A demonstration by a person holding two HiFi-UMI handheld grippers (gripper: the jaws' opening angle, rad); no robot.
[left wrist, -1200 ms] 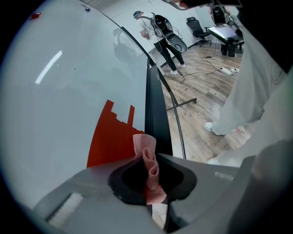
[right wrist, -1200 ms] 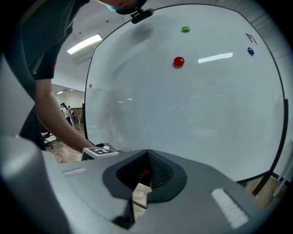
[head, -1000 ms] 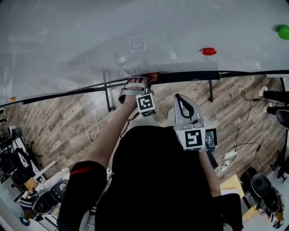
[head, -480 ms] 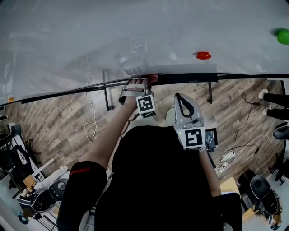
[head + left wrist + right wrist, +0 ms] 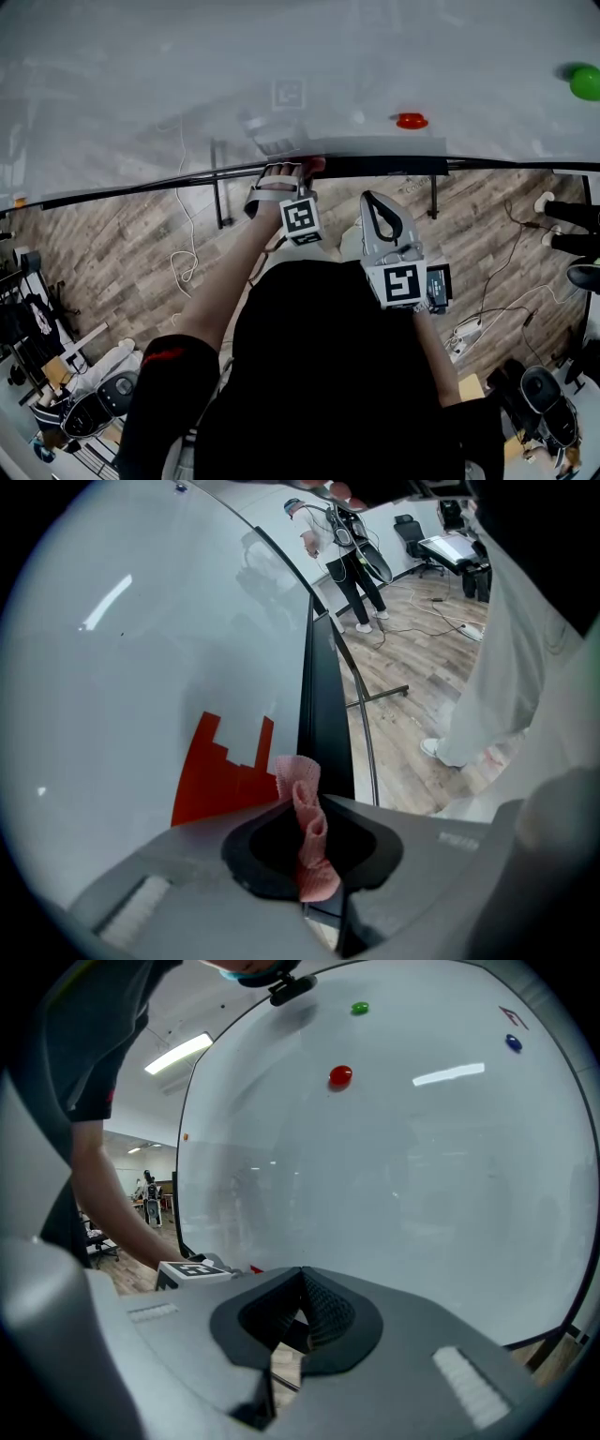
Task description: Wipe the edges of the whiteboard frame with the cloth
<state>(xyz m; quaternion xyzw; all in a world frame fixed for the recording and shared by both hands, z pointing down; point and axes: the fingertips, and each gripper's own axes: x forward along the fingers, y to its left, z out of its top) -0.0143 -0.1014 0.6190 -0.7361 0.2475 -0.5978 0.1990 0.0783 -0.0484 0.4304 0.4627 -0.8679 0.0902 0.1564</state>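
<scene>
In the head view, your left gripper (image 5: 289, 173) is up at the lower edge of the whiteboard (image 5: 281, 66). Its tips are against the dark frame (image 5: 394, 165), and a small bit of the pink cloth (image 5: 317, 164) shows there, touching the frame. Your right gripper (image 5: 375, 208) hangs lower, near your chest and apart from the board. In the left gripper view, the jaws are pinched on the cloth. The cloth stands folded between them, and its top end meets the dark strip of the frame, just beside a red patch (image 5: 220, 775) on the white surface. From there the frame runs away from you along the board. In the right gripper view, the jaws are pressed together with nothing between them. They face the white surface, where a red magnet (image 5: 340, 1075) and a green magnet (image 5: 360, 1008) sit higher up. I judge that you are in the wiping step on the bottom edge, with much of the frame not yet done. For the next move, slide the left gripper along the strip and keep the cloth pressed on the dark edge, not on the white surface. Hold the pinch firm, because only a small tuft comes out past the jaws.
</scene>
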